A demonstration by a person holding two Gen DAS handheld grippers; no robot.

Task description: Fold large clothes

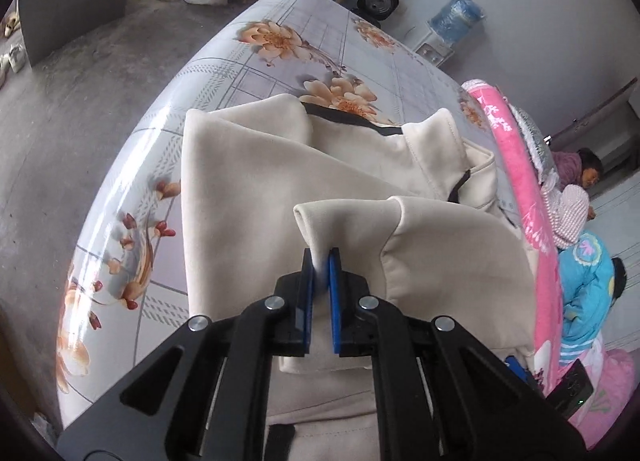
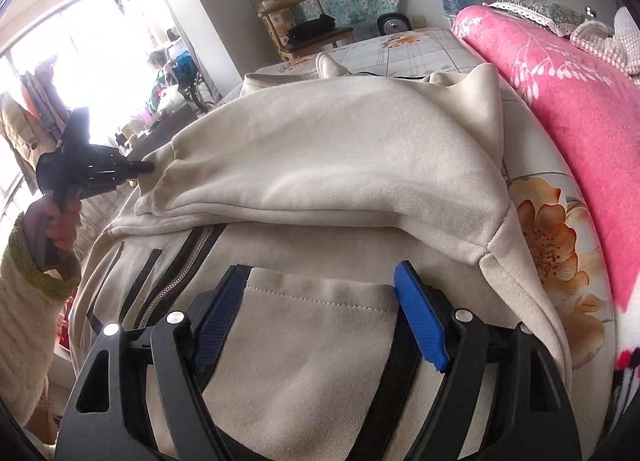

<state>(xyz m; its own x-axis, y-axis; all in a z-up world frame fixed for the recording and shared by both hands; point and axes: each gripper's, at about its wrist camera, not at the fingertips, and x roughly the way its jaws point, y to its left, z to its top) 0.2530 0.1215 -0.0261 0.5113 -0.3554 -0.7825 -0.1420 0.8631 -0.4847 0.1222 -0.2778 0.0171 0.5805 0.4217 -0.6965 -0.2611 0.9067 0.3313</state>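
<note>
A person's hand (image 2: 56, 217) at 9 o'clock in the right wrist view holds the left gripper (image 2: 146, 168), whose tips pinch the sleeve (image 2: 320, 165) of a cream jacket (image 2: 304, 341). In the left wrist view the left gripper (image 1: 320, 261) shows its blue pads (image 1: 334, 293) clamped together on a raised fold of that sleeve (image 1: 344, 221). The jacket (image 1: 248, 189) lies spread on a floral bed (image 1: 280, 49), filling the centre, its collar toward 12 o'clock. The right gripper (image 2: 324, 281) stands at 6 o'clock, fingers (image 2: 420, 321) wide apart over the jacket's hem, gripping nothing. A pink blanket (image 2: 568, 101) lies at 2 o'clock.
</note>
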